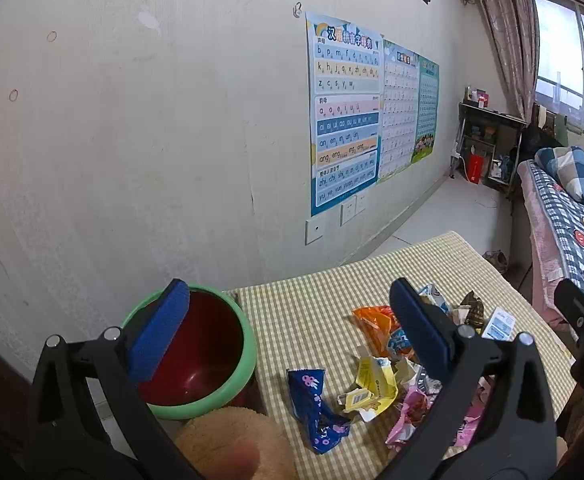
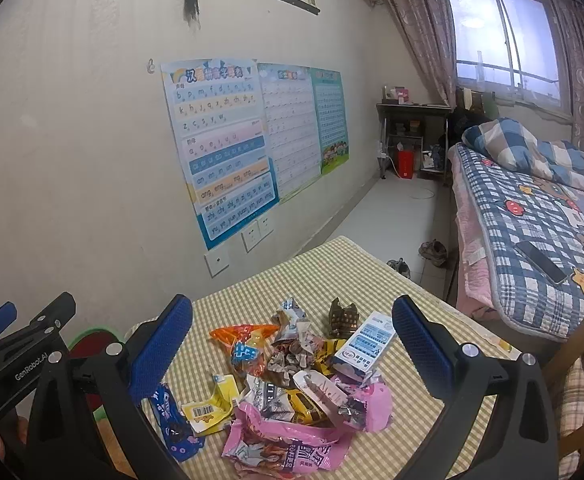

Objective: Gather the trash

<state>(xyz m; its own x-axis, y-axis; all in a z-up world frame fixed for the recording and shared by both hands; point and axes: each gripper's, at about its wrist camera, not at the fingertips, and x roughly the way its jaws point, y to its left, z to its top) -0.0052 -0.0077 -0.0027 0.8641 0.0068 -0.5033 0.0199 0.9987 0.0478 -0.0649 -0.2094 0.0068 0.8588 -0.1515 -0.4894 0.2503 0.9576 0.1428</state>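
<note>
A pile of snack wrappers lies on the checked tablecloth (image 2: 332, 272): a pink wrapper (image 2: 287, 440), a yellow wrapper (image 2: 211, 404), a blue wrapper (image 1: 316, 408), an orange wrapper (image 2: 243, 340) and a white-blue box (image 2: 368, 342). A green-rimmed red bin (image 1: 195, 348) stands left of the table. My left gripper (image 1: 292, 332) is open and empty, above the table edge between bin and pile. My right gripper (image 2: 292, 348) is open and empty, above the pile. The left gripper also shows in the right wrist view (image 2: 23, 328).
A wall with posters (image 2: 219, 148) runs along the left. A bed with a plaid quilt (image 2: 532, 216) and a phone (image 2: 540, 262) stands right of the table. Shoes (image 2: 432, 250) lie on the floor. A tan fuzzy object (image 1: 231, 440) sits below the bin.
</note>
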